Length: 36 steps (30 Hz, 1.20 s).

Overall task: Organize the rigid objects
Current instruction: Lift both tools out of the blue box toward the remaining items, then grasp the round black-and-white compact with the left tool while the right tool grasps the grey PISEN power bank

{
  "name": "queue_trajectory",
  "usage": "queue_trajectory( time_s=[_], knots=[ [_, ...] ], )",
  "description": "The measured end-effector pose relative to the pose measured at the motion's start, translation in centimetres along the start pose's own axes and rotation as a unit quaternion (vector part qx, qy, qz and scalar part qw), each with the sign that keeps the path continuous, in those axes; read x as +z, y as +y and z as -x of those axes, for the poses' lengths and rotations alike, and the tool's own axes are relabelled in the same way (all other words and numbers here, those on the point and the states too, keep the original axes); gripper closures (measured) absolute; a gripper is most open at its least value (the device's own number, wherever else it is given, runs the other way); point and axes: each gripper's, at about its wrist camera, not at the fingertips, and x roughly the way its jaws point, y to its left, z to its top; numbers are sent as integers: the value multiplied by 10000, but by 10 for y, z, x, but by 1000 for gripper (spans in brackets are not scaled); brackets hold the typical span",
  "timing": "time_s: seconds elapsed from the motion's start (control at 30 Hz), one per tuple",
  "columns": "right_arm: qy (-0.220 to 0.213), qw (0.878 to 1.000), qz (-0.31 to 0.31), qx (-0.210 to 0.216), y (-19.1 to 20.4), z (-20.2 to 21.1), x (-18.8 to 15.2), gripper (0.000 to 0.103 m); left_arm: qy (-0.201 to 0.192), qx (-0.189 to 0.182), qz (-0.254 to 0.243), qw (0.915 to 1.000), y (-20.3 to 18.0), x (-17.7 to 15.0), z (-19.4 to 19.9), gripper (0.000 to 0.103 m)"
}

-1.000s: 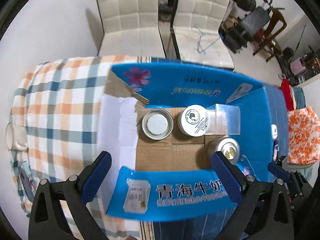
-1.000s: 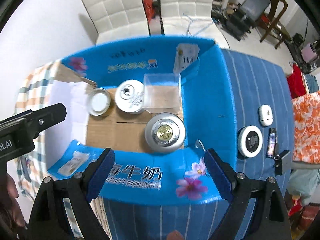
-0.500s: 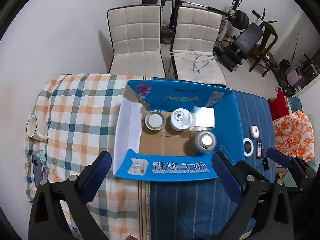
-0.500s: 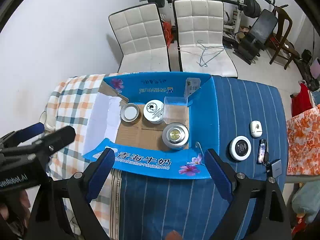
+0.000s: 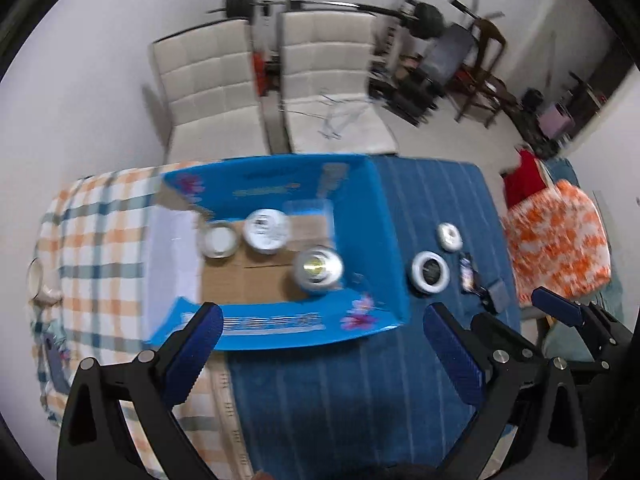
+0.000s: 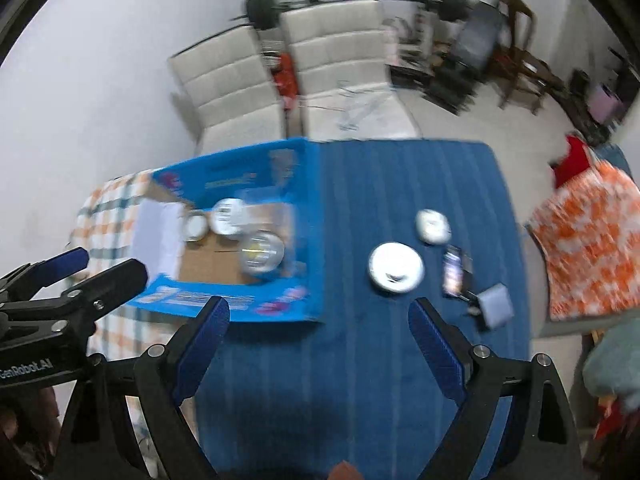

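Both jaws gape wide, empty: left gripper [image 5: 320, 338] and right gripper [image 6: 318, 330]. Beside the blue box [image 6: 308, 280] lies a round white tin [image 6: 395, 267].

Two white padded chairs [image 5: 272, 92] are standing side by side against a plain white wall [image 5: 100, 40]. A barbell [image 5: 332, 6] is resting behind them. Dark exercise gear and a wooden chair [image 5: 486, 64] are crowding the right corner on a pale floor [image 5: 436, 136]. An orange and white cloth [image 5: 560, 240] is lying at the right.
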Motion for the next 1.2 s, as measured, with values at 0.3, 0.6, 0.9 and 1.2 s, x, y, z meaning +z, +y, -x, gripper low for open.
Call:
queue_trajectory(
  time_s=[0.3, 0.6, 0.9, 1.2],
  knots=[
    [449, 9889, -1221, -716, -151, -35, -33, 10, 465, -383, -691, 9958, -100, 15, -68, 0],
    [874, 9762, -1773, -897, -242, -112, -38, 10, 1324, -232, -1033, 9855, -171, 32, -181, 0],
    [1403, 9726, -1538, -1037, -266, -188, -34, 10, 2191, 101, -986, 9706, -190, 28, -280, 0],
    [1817, 9664, -1618, -825, -274, -225, -34, 10, 2397, 234, -1056, 9648, -196, 18, -319, 1]
  ],
)
